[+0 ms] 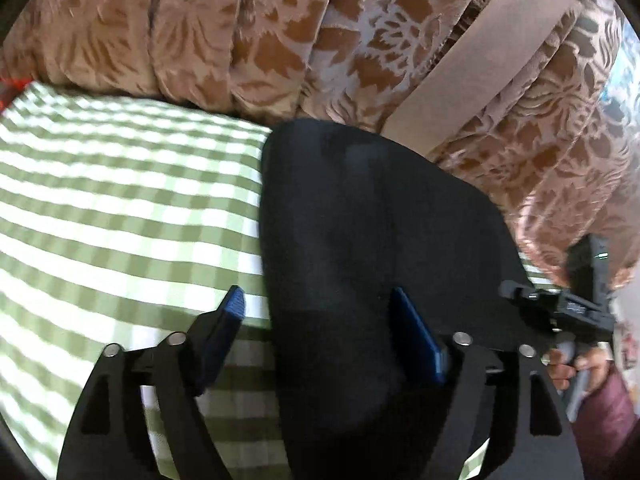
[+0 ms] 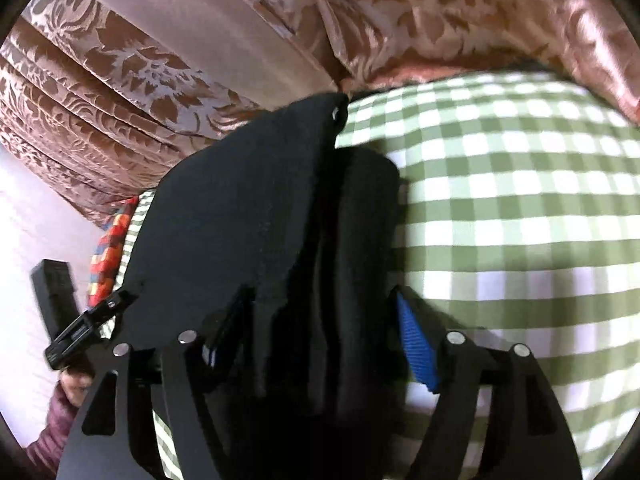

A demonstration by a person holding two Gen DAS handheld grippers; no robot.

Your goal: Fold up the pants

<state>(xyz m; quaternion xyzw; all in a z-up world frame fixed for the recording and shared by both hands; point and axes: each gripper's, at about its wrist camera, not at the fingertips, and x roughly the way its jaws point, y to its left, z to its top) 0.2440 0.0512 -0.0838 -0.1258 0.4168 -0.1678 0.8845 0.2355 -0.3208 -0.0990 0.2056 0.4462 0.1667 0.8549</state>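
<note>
The black pants [image 1: 372, 240] lie folded on a green and white checked cloth [image 1: 120, 208]. In the left wrist view my left gripper [image 1: 320, 312] stands wide open over the pants' left edge; its right blue pad [image 1: 416, 336] rests on the fabric and its left pad [image 1: 228, 312] is over the cloth. In the right wrist view my right gripper [image 2: 324, 312] is open too, with a bunched edge of the pants [image 2: 248, 216] lying between its fingers. Its right pad [image 2: 416, 344] shows; the left one is mostly hidden by fabric.
Brown floral curtains [image 1: 280, 28] hang close behind the surface. The other gripper shows at each view's edge, the right one in the left wrist view [image 1: 576, 300] and the left one in the right wrist view [image 2: 68, 312]. A multicoloured cloth [image 2: 108, 248] lies at the checked cloth's edge.
</note>
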